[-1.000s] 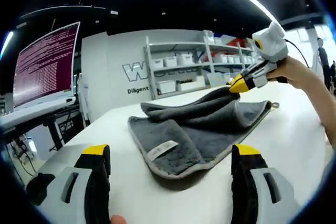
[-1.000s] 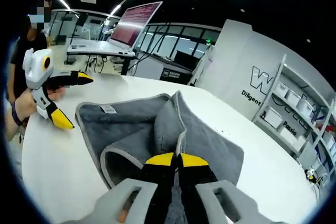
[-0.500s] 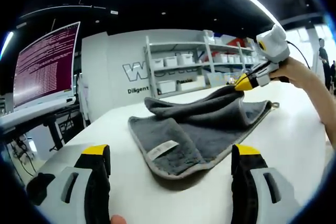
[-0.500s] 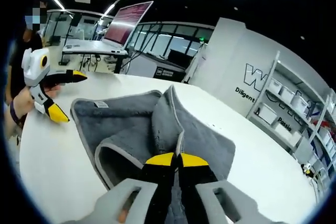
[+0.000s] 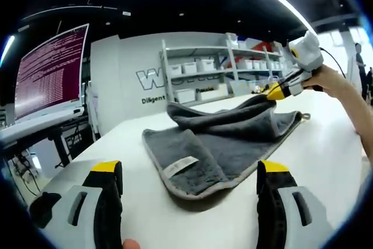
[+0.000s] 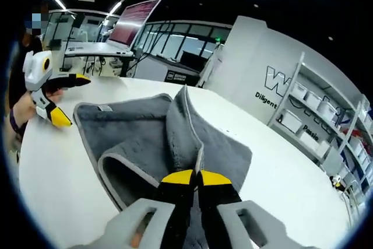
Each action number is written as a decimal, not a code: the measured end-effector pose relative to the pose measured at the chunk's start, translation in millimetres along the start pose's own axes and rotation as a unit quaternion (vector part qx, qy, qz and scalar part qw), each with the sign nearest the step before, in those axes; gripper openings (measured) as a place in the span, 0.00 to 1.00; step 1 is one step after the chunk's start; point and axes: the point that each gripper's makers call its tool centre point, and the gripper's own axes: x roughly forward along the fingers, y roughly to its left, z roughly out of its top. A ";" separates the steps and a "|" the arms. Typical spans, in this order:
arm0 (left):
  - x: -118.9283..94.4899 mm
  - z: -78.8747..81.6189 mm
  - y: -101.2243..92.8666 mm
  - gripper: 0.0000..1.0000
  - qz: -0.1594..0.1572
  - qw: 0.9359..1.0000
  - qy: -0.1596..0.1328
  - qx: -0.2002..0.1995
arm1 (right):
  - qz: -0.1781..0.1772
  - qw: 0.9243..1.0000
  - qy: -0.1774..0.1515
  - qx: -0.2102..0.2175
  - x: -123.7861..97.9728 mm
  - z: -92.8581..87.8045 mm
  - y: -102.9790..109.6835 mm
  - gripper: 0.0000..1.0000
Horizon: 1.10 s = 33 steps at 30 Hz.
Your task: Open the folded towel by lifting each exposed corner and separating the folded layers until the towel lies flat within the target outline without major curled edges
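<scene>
Nearest in the left gripper view, the left gripper has its jaws wide apart, empty, low over the white table just short of the near hem. Beyond them the grey towel lies partly folded, a white label stitched near the near edge and one layer doubled back over itself. It looks like thick, soft terry: light, limp, likely to drape and drag along the table rather than hold a shape, with a bound hem that gives the firmest purchase. At the far side the right gripper has its jaws closed together on a corner of the towel's upper layer, lifted clear so the cloth rises in a ridge. The free near corner by the label seems the sensible place to pinch next, at the hem rather than mid-panel. No target outline can be made out on the table.
</scene>
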 end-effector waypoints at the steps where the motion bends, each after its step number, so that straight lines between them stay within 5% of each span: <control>1: 0.0 -0.1 0.1 0.94 0.000 1.000 0.000 0.000 | -0.001 1.000 0.000 0.001 -0.7 -0.8 -1.4 0.00; 33: -2.8 -0.1 0.6 0.93 0.003 1.000 0.000 -0.001 | -0.043 0.999 0.018 0.006 -23.9 -30.9 -35.0 0.00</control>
